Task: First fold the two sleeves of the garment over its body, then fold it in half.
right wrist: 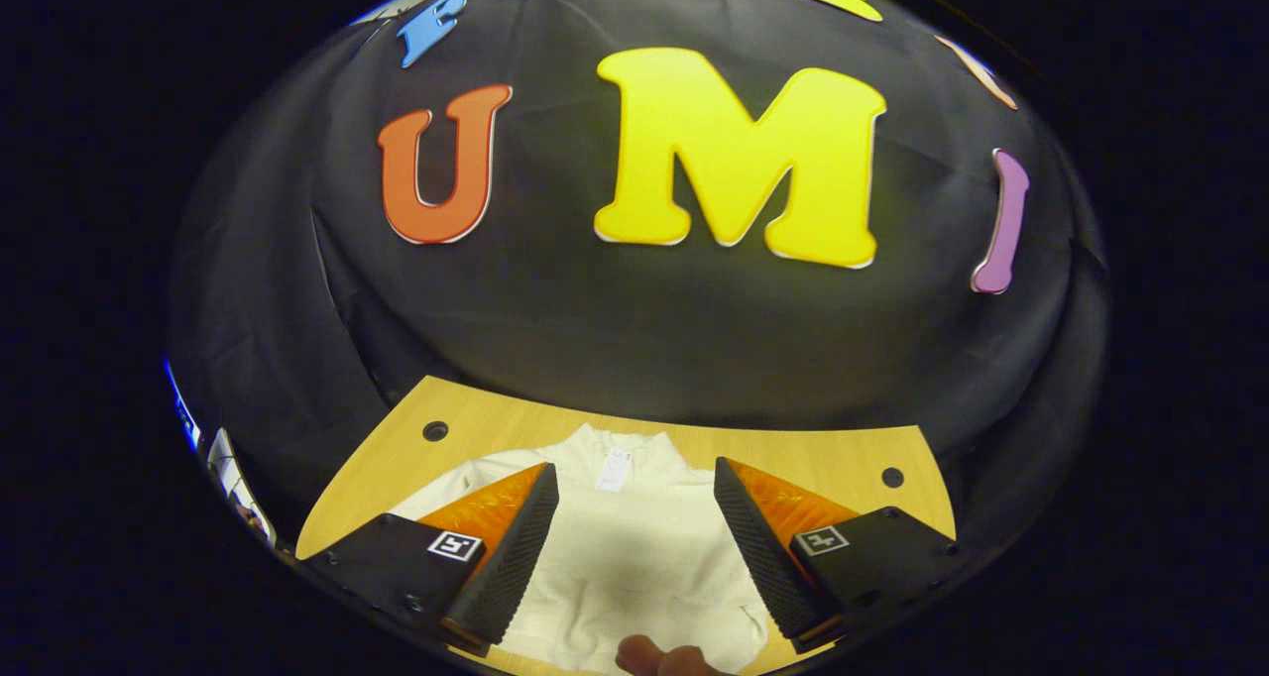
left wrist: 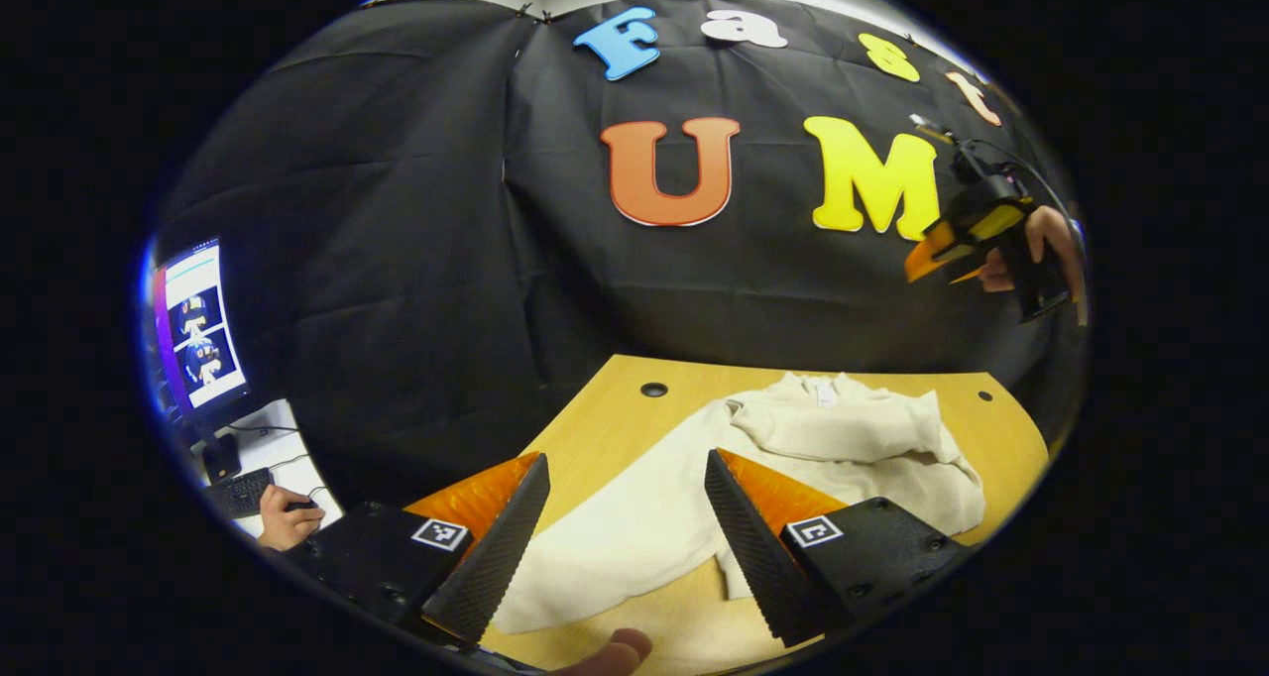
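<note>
Left hand-held gripper (left wrist: pixel 625 517) up front, fingers apart, nothing between, above near sleeve. Right hand-held gripper (right wrist: pixel 634 537) likewise spread, over body. One cream garment (left wrist: pixel 694 498) lying on worktop (left wrist: pixel 595 408): near sleeve stretched outward, far sleeve bunched across chest. Best grip near cuff, lift low, lay flat across body. Count: two grippers, one garment.

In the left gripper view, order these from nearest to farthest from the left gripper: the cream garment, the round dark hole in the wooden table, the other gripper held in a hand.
1. Cream garment: between the left gripper's open fingers.
2. Round dark hole: table's far edge.
3. Other gripper: raised, upper right.
</note>
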{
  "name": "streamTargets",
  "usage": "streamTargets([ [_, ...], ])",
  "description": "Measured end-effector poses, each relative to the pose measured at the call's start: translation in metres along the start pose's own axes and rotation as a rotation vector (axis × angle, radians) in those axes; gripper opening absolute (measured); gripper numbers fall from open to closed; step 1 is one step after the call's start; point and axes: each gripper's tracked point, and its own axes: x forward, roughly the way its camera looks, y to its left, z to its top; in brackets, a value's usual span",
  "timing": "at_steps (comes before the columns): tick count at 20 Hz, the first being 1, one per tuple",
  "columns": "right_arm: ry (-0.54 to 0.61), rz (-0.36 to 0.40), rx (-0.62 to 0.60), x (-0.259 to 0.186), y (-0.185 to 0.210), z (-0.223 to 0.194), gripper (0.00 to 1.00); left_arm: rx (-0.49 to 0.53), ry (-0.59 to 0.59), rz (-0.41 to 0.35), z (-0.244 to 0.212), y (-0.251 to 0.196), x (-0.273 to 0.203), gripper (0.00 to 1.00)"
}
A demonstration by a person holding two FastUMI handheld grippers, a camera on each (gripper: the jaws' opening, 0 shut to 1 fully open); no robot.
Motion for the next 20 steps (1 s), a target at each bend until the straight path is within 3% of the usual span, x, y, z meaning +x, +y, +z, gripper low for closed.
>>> streamTargets([
  [4, -0.084, -0.065, 0.052, -0.064, -0.070, -0.003, 0.97, 0.000, 0.049, 0.078, -0.023, 0.034, -0.002, 1.00],
  [6, -0.130, -0.121, 0.067, -0.092, -0.106, -0.005, 0.97, -0.010, 0.069, 0.081, -0.030, 0.039, -0.001, 1.00],
  [9, -0.200, -0.165, 0.068, -0.139, -0.134, -0.020, 0.98, -0.011, 0.090, 0.107, -0.035, 0.052, 0.001, 1.00],
  [13, -0.276, -0.194, 0.065, -0.192, -0.150, -0.036, 0.97, -0.066, 0.160, 0.127, -0.060, 0.064, 0.003, 1.00],
  [17, -0.324, -0.207, 0.055, -0.223, -0.146, -0.049, 0.97, -0.120, 0.263, 0.196, -0.097, 0.094, 0.005, 1.00],
  [20, -0.352, -0.166, 0.057, -0.231, -0.129, -0.050, 0.97, -0.255, 0.381, 0.257, -0.136, 0.107, 0.001, 1.00],
])
